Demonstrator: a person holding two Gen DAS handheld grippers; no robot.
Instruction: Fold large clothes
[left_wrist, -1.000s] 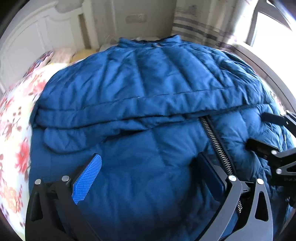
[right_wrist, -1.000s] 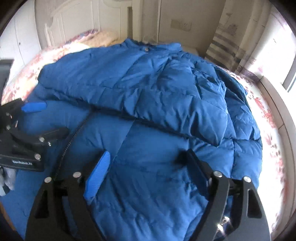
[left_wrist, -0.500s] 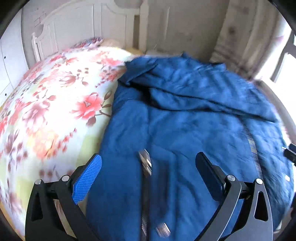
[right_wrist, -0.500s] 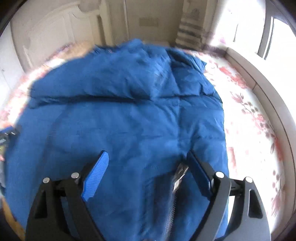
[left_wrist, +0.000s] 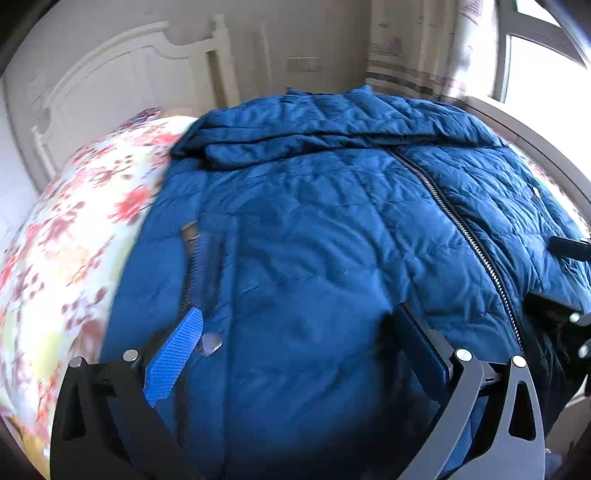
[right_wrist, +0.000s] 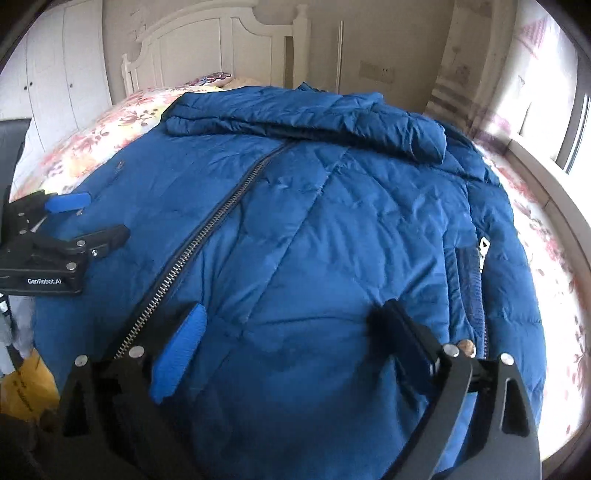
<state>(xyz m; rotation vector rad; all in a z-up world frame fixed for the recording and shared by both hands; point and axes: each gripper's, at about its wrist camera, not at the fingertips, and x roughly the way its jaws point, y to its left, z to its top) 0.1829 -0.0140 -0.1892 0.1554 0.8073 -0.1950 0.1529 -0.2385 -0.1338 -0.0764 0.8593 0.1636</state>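
Note:
A large blue puffer jacket (left_wrist: 325, 236) lies front-up on the bed, its sleeves folded across the chest near the collar. It also fills the right wrist view (right_wrist: 332, 221). A metal front zipper (left_wrist: 469, 236) runs down its middle and shows in the right wrist view (right_wrist: 207, 236) too. My left gripper (left_wrist: 295, 332) is open and empty, low over the jacket's hem at its left half. My right gripper (right_wrist: 291, 325) is open and empty over the hem at its right half. The left gripper also shows in the right wrist view (right_wrist: 88, 218), open.
The floral bedspread (left_wrist: 66, 236) lies left of the jacket and right of it (right_wrist: 554, 229). A white headboard (right_wrist: 221, 48) stands behind. A window ledge (right_wrist: 546, 173) runs along the right. A yellow bag (right_wrist: 26, 391) sits by the bed's near left corner.
Both grippers swung apart toward the jacket's sides, then came back to centre over the hem. They stay open and empty. The jacket has not visibly moved.

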